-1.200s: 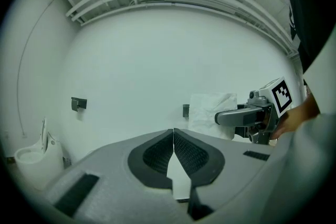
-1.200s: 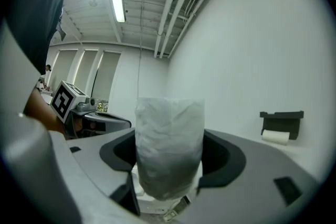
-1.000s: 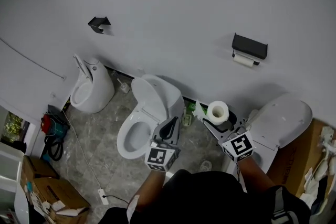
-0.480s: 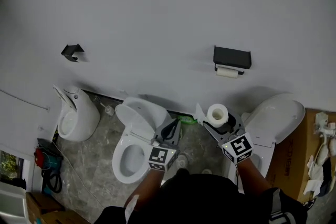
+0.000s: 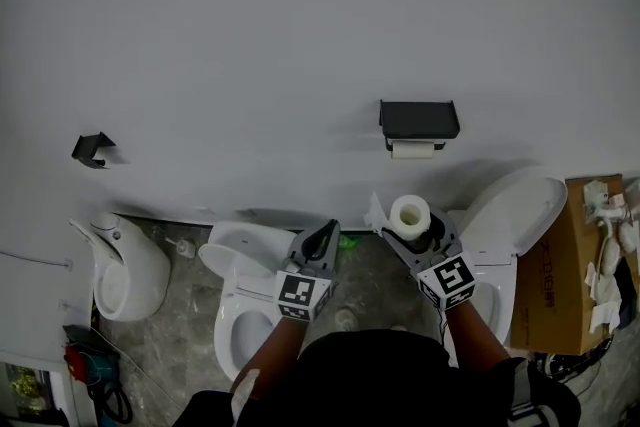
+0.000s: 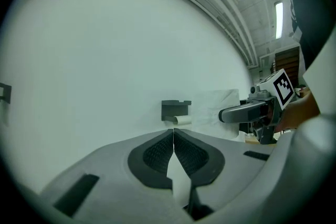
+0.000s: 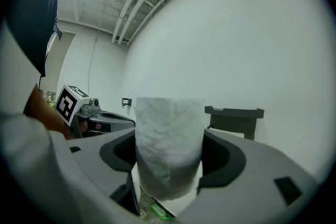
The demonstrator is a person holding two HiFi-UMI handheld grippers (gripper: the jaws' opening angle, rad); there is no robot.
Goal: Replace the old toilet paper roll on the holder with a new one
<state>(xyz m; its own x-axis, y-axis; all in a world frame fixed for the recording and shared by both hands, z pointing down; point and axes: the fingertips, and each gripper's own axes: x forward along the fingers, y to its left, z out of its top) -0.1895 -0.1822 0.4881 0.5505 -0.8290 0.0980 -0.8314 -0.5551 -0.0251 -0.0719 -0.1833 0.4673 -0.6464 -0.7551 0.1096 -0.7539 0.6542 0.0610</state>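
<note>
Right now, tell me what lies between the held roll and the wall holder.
Nothing: in the head view only bare wall separates the new roll from the holder.

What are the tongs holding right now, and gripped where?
Right tongs clamp the new toilet paper roll upright, pads on opposite sides of its curved wall. Left tongs are shut, empty.

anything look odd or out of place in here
Yes: a urinal, one toilet and another toilet stand in a row along one wall, beside a cardboard box with white clutter, more like storage than a bathroom.
</note>
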